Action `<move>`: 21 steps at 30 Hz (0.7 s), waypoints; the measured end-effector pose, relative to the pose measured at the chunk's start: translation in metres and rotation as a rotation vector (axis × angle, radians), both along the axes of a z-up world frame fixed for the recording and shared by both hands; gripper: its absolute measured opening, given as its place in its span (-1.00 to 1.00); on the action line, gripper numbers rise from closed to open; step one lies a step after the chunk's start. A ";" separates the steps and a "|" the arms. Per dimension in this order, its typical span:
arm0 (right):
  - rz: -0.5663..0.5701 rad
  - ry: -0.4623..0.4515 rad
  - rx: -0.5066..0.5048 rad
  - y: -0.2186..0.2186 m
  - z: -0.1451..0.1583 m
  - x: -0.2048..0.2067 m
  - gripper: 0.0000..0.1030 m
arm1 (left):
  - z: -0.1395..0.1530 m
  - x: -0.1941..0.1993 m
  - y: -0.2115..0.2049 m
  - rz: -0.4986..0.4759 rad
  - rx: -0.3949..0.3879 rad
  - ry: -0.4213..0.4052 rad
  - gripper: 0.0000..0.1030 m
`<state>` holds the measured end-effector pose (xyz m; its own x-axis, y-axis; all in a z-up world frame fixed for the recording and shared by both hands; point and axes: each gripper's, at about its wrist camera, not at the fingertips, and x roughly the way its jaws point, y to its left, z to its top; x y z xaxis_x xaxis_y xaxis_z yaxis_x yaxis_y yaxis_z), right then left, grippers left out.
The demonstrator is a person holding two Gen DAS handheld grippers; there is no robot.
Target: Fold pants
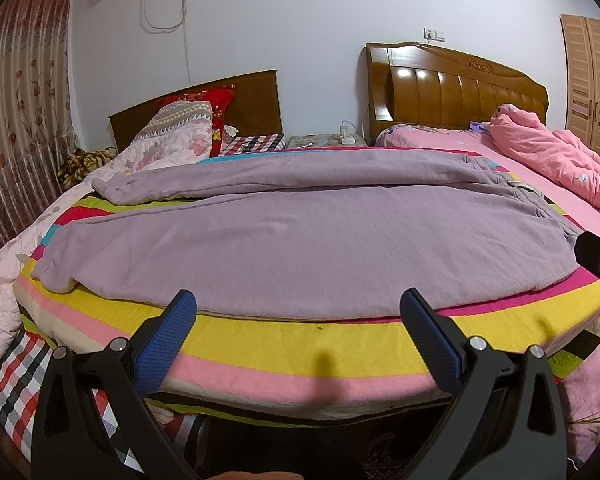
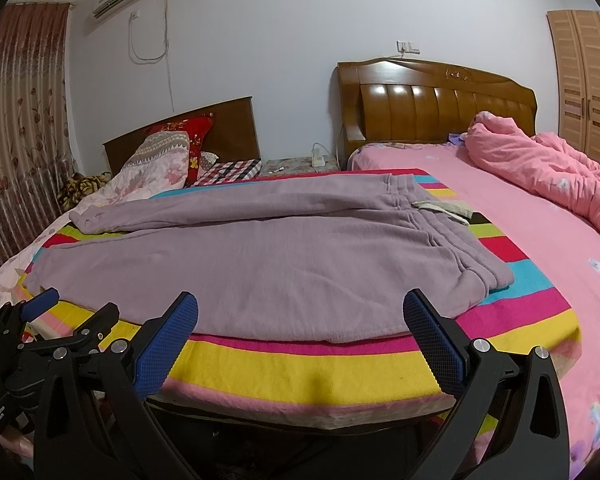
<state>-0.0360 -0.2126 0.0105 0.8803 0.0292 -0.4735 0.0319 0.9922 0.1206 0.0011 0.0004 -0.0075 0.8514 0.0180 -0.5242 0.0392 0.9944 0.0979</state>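
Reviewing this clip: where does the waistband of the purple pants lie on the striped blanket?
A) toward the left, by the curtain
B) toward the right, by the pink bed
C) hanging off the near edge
B: the purple pants' gathered waistband lies at the right, toward the pink bed, with the leg cuffs at the left.

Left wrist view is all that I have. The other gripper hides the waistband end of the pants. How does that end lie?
Observer: The waistband lies flat on the striped blanket, and nothing touches its near corner.
Operator: Is the right gripper open?
Observer: Yes. The right gripper is open and empty, at the near edge of the pants.
Operator: How does my left gripper look from outside?
Observer: The left gripper is near the closer cuff and does not touch it.
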 end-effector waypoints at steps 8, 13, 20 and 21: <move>-0.001 0.017 0.006 -0.001 -0.003 0.002 0.92 | -0.004 0.000 0.005 0.008 -0.006 0.013 0.97; -0.001 0.020 0.007 0.000 -0.003 0.002 0.92 | -0.005 0.000 0.005 0.014 -0.011 0.019 0.97; -0.001 0.031 0.002 0.000 -0.007 0.003 0.92 | -0.006 0.001 0.006 0.015 -0.011 0.026 0.97; -0.001 0.037 0.002 0.000 -0.009 0.004 0.92 | -0.008 0.002 0.006 0.015 -0.011 0.029 0.97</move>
<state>-0.0318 -0.2124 0.0015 0.8621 0.0292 -0.5060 0.0374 0.9920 0.1209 0.0029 0.0063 -0.0151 0.8353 0.0245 -0.5492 0.0270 0.9960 0.0855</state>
